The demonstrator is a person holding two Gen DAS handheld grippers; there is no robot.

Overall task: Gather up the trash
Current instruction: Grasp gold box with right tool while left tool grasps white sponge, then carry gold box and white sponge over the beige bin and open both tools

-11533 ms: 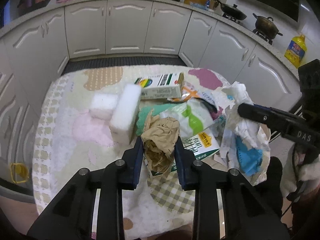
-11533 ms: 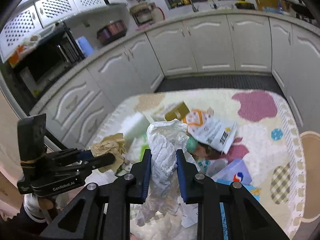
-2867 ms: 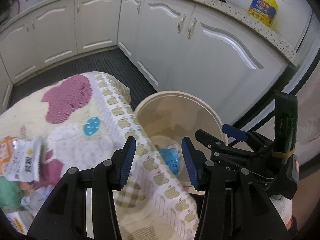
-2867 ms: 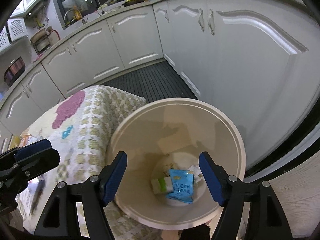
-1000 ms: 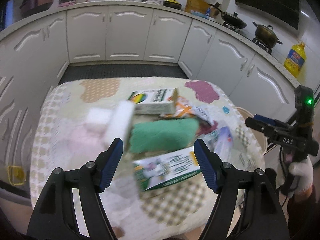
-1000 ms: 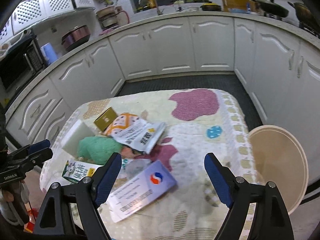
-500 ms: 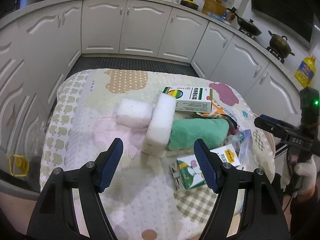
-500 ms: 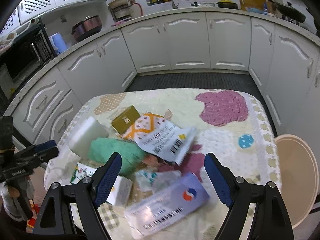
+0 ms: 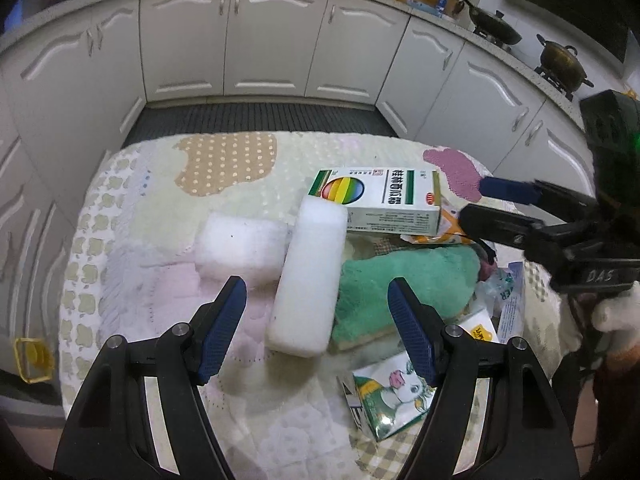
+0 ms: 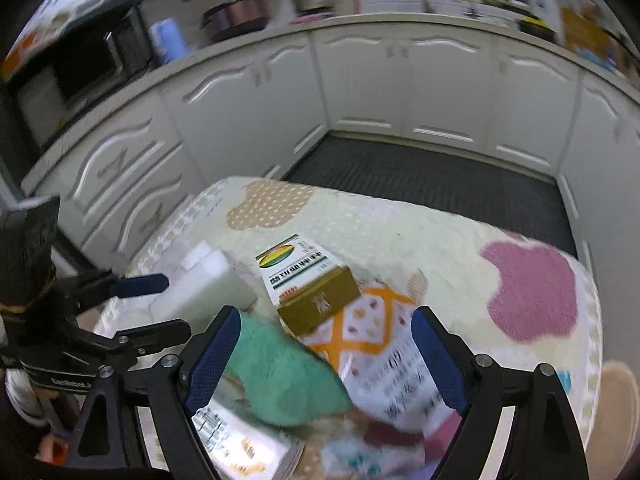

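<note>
**Soft and boxy trash on a quilted worktop**

White panelled cabinets (image 9: 276, 36) curve round a quilted, patchwork-covered worktop (image 9: 160, 208). On it lie a slab-like white foam block (image 9: 306, 276), a fuzzy green cloth (image 9: 404, 284) and a glossy rectangular medicine box (image 9: 380, 200). The left hand-held gripper (image 9: 316, 332) hovers wide and empty; the right hand-held gripper (image 10: 326, 356) is opening, also empty.

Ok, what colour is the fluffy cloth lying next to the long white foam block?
Mint green. The cloth shows best in the left wrist view, right beside the foam block.

My left view is sharp and evenly lit, soft shadows under my fingers (image 9: 224, 322). My right view smears, especially between the fingers (image 10: 212, 360). Fisheye bends cabinets; corners go black.
</note>
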